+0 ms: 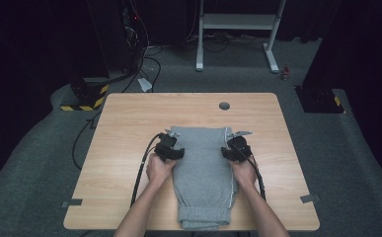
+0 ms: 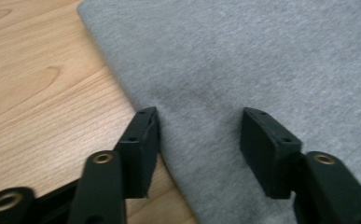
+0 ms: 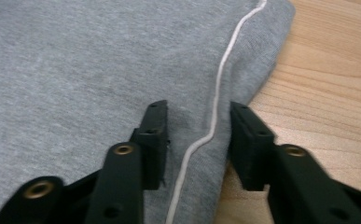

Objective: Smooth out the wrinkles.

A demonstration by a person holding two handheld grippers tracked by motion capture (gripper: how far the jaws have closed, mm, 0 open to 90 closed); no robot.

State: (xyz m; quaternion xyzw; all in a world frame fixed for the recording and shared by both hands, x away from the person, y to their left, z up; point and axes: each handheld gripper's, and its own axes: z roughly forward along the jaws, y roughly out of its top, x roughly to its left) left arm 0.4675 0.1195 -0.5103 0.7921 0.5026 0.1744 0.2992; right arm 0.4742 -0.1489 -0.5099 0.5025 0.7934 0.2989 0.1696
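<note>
- Grey sweatpants [image 1: 202,173]: folded lengthwise, lying flat on the wooden table [image 1: 124,128], waistband end toward the far side, cuffs [image 1: 203,218] at the near edge.
- Left gripper [image 2: 199,140]: jaws part open, straddling the left edge of the cloth; one jaw over bare wood, the other over fabric. No pinch made; pads apart from each other, cloth flat between them.
- Right gripper [image 3: 197,140]: jaws narrower, set either side of the white side stripe [image 3: 225,65] at the right edge. A slight ridge of cloth stands between the pads; they do not appear to press it yet.
- Risk, left: the outer jaw rides on wood beside the hem, so closing may catch only the top layer, or slide off with nothing.
- Risk, right: a shallow bite near the stripe could slip when lifted.
- Risk, both: uneven grips would skew any fold and drag the cuffs off the near edge.
- Hard to make out: number of layers under each jaw; whether jaw tips touch the table; the waistband, partly covered by the grippers in the high view.
</note>
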